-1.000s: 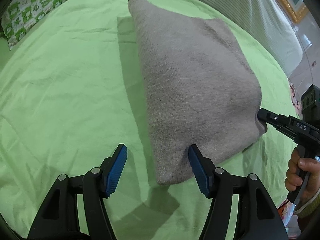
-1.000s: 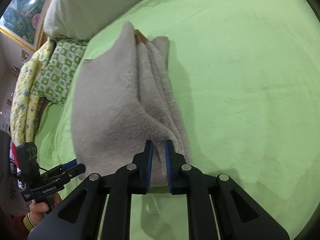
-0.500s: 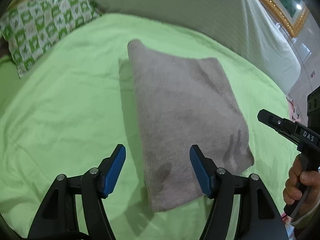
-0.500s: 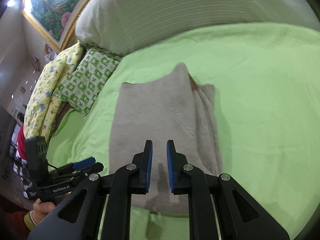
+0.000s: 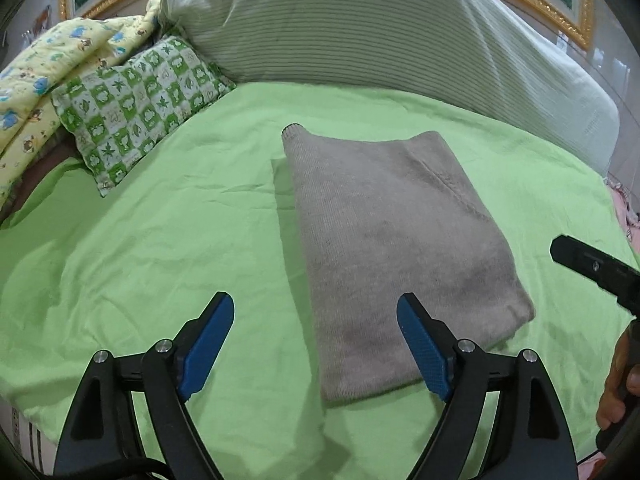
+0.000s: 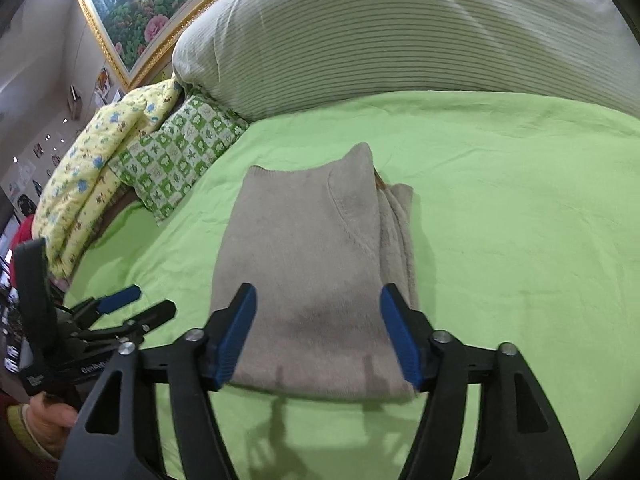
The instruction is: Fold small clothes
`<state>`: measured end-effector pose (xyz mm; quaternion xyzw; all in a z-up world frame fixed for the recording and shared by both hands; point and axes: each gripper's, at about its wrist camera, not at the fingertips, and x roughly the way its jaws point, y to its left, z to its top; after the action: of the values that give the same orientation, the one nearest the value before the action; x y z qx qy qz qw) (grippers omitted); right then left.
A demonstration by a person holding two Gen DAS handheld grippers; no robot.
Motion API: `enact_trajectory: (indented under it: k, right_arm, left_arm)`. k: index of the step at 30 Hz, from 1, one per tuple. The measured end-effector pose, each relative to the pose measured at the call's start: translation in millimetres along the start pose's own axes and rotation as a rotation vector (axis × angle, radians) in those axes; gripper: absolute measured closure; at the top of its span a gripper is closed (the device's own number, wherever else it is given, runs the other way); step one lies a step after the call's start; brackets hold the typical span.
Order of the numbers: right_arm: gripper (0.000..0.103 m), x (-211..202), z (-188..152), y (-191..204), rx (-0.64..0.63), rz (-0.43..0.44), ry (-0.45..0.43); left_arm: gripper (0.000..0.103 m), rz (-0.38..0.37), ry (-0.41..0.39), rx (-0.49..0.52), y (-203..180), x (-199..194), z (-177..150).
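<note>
Folded grey sweater (image 5: 392,248) lies flat on green sheet (image 5: 140,248) — jaws spread, empty.

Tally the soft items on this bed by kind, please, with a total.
Folded grey garment: 1
Green checked pillow: 1
Yellow patterned quilt: 1
Large striped bolster: 1
Total: 4, all on the green sheet.

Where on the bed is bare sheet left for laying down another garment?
Bare green sheet lies between the folded grey sweater and the checked pillow, and again right of the sweater. The head end is crowded: striped bolster, yellow quilt.
</note>
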<state>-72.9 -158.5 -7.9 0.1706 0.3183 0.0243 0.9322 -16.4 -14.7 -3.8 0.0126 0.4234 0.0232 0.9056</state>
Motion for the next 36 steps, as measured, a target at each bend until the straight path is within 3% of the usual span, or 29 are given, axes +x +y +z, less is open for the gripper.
enact_trajectory:
  k: [2,12,17,36]
  right_arm:
    - [0.026,-5,-14,1,-0.014,-0.024,-0.019]
    - [0.022,-9,-63,7,-0.098,-0.106,-0.036]
    - [0.015,-11,-70,11,-0.106,-0.115,-0.064]
    - [0.006,4,-78,29,-0.187,-0.092,-0.07]
  left_arm:
    - [0.018,-0.01,-0.005,0.003,-1,-2,-9]
    - [0.015,-0.053,0.021,-0.014,-2,-2,-29]
    - [0.011,-0.02,-0.052,-0.015,-1,-10,-35]
    - [0.011,0.001,-0.027,0.01,-7,3,-45]
